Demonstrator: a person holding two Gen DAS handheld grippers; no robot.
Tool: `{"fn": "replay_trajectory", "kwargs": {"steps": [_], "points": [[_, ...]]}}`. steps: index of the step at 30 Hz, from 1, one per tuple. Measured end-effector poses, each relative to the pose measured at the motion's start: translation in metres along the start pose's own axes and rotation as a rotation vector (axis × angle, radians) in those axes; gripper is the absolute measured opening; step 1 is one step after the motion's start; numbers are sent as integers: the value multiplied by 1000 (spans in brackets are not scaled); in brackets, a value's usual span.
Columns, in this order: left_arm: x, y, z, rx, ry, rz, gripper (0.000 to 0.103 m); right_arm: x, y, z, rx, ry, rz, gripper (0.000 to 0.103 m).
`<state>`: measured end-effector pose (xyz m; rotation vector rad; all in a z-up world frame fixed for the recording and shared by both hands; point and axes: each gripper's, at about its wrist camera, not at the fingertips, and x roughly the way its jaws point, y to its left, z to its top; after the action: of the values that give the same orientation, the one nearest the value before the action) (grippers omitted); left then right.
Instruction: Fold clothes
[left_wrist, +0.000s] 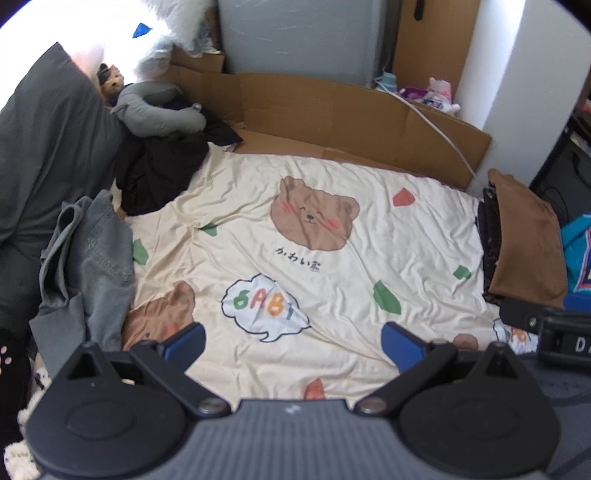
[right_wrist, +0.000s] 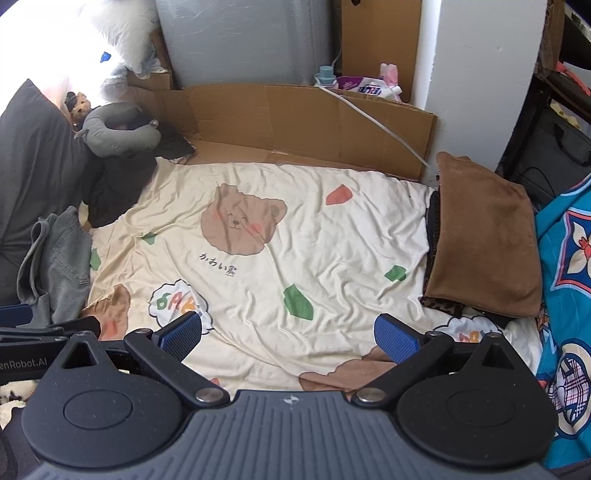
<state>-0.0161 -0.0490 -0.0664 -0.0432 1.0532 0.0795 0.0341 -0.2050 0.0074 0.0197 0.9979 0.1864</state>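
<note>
Both claws, left gripper (left_wrist: 293, 341) and right gripper (right_wrist: 288, 334), hover wide apart and empty over the cream bear-print bedsheet (right_wrist: 295, 236); the crumpled grey denim garment (left_wrist: 88, 266) lies lengthwise along its left edge.

Bed sheet (left_wrist: 332, 258), cream, bear print, wrinkled. Flattened cardboard (left_wrist: 332, 107) upright behind it. Grey neck pillow (left_wrist: 155, 110) at far left, small plush bear (left_wrist: 110, 79) just beside. White cable (right_wrist: 380, 127) across cardboard.

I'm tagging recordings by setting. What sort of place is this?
Probably a bedroom: a bed with a bear-print sheet, a grey pillow and a neck pillow, with clothes heaped at the side.
</note>
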Motion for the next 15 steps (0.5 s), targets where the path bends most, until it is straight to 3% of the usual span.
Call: {"fn": "replay_trajectory", "kwargs": {"steps": [15], "points": [[4, 2, 4, 12, 8, 36, 100, 9, 5, 7, -7, 12, 76, 102]]}}
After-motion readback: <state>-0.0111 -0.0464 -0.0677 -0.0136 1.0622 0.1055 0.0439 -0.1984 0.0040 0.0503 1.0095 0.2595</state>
